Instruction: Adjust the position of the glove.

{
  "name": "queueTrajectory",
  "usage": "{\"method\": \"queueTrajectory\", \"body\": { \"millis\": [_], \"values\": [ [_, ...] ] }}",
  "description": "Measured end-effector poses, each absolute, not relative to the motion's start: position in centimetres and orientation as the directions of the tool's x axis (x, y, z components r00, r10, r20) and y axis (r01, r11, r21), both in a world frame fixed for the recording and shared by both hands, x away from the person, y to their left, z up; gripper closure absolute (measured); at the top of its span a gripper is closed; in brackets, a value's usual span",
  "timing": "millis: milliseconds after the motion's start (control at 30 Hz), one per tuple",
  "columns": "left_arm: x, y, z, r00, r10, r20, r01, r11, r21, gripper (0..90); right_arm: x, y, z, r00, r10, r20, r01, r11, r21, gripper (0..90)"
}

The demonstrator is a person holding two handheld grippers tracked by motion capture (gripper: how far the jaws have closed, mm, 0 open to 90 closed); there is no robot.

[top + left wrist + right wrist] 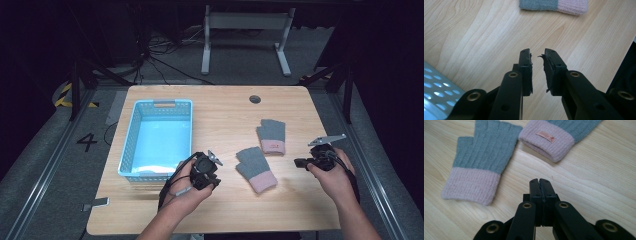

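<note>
Grey-pink gloves point(477, 162) — ahead of rt tool point(540, 180)

Counted on the light wood table point(225, 200): 2 knitted fingerless gloves, grey w/ pink cuffs: near one point(256, 169) and far one point(272, 136), the latter w/ a small label on its cuff. 1 light-blue perforated plastic basket point(131, 135). 1 round dark grommet hole point(255, 99) in the tabletop. 2 black two-jaw handheld grippers, left point(216, 183) and right point(297, 162), 1 per hand.
</note>
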State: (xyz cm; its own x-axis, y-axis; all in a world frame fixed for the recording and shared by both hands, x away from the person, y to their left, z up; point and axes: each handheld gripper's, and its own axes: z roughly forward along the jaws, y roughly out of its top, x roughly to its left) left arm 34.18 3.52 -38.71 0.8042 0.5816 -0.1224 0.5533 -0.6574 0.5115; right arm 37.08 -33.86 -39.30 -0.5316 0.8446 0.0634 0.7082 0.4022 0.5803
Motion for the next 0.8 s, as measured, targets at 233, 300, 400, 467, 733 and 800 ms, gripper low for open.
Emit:
{"method": "queueTrajectory", "body": {
  "millis": [233,300,400,467,733,800],
  "values": [
    [34.3,4.1,-38.2,0.803,0.581,-0.135,0.558,-0.651,0.515,89.7,36.9,-33.3,-39.1,-0.559,0.824,0.097,0.696,0.402,0.595,90.0],
    [34.3,4.1,-38.2,0.799,0.584,-0.142,0.564,-0.647,0.513,89.8,36.9,-33.2,-39.1,-0.561,0.822,0.098,0.695,0.403,0.596,90.0],
    [34.4,4.3,-38.1,0.799,0.583,-0.145,0.565,-0.648,0.510,90.0,37.2,-32.5,-39.1,-0.583,0.806,0.107,0.683,0.414,0.602,90.0],
    [34.3,4.3,-38.1,0.802,0.578,-0.151,0.565,-0.652,0.506,90.0,37.3,-31.8,-39.1,-0.601,0.792,0.105,0.673,0.431,0.601,90.0],
    [34.5,4.4,-38.2,0.803,0.568,-0.180,0.571,-0.649,0.503,89.8,38.0,-28.9,-39.1,-0.660,0.739,0.136,0.644,0.463,0.609,90.0],
    [34.5,4.4,-38.2,0.807,0.564,-0.177,0.566,-0.651,0.506,89.6,38.2,-27.9,-39.3,-0.681,0.718,0.140,0.630,0.478,0.612,90.0]
  ]
}}
